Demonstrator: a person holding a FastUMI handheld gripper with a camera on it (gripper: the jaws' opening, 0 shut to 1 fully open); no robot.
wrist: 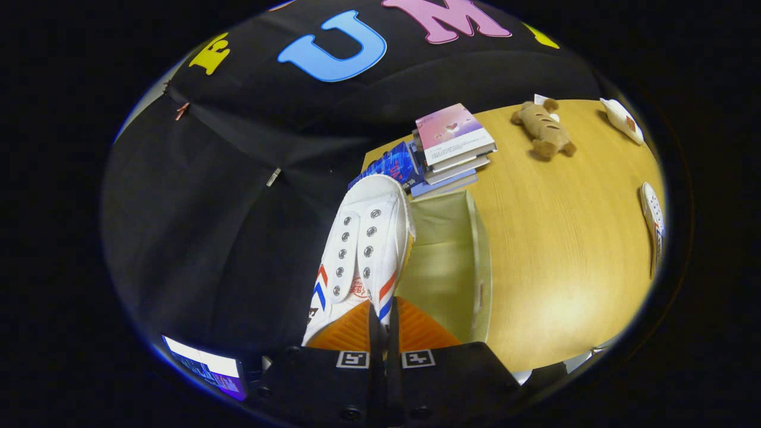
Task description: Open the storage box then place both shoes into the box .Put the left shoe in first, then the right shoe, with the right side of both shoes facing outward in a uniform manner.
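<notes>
The gripper [383, 324] pinches the heel rim of a light, floppy white canvas shoe [362, 249], held over the open storage box [475, 261] beside a book stack [452, 148]

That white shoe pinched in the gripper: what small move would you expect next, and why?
Probably a short lowering into the storage box. The gripper is shut on the white shoe, which hangs at the open box's near wall, while the other shoe waits on the table.

Even light, table glare, fisheye-warped edges
</notes>
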